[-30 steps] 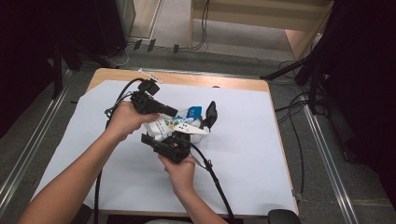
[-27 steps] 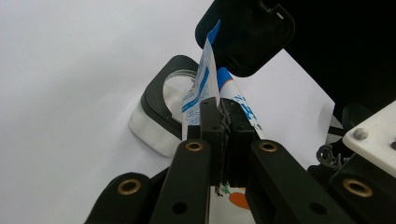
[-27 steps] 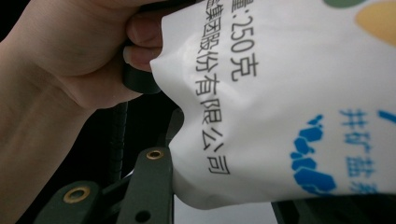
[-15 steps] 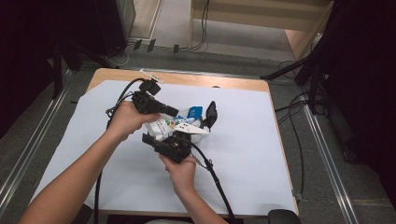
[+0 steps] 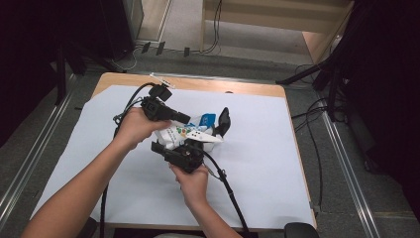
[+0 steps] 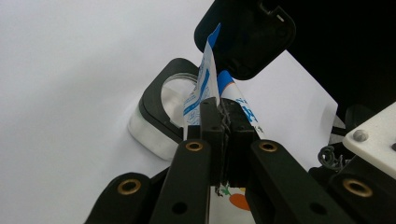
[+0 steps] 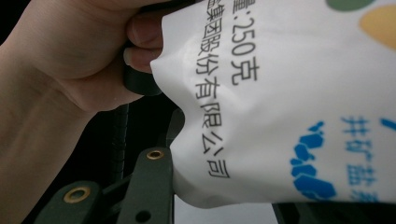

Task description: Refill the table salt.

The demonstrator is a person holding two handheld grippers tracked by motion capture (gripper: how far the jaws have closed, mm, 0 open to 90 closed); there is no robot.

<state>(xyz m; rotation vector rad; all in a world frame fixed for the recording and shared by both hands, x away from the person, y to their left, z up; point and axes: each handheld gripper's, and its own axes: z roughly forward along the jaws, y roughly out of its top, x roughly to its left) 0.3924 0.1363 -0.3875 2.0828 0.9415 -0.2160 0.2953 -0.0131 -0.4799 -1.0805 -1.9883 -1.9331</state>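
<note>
bag: we've got the white bag (image 5: 190, 133) up off the table (image 5: 257, 163), pinched between both claws
left claw (image 6: 223, 135): clenched tight on the bag's top edge
right claw (image 5: 198, 144): jaws grasping the bag's body from below
tub (image 6: 156, 119): clear, black rim, just behind the bag

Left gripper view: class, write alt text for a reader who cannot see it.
The left gripper is shut on the top edge of a white and blue bag. Behind it, a black-framed clear container sits on the white table cover.
</note>
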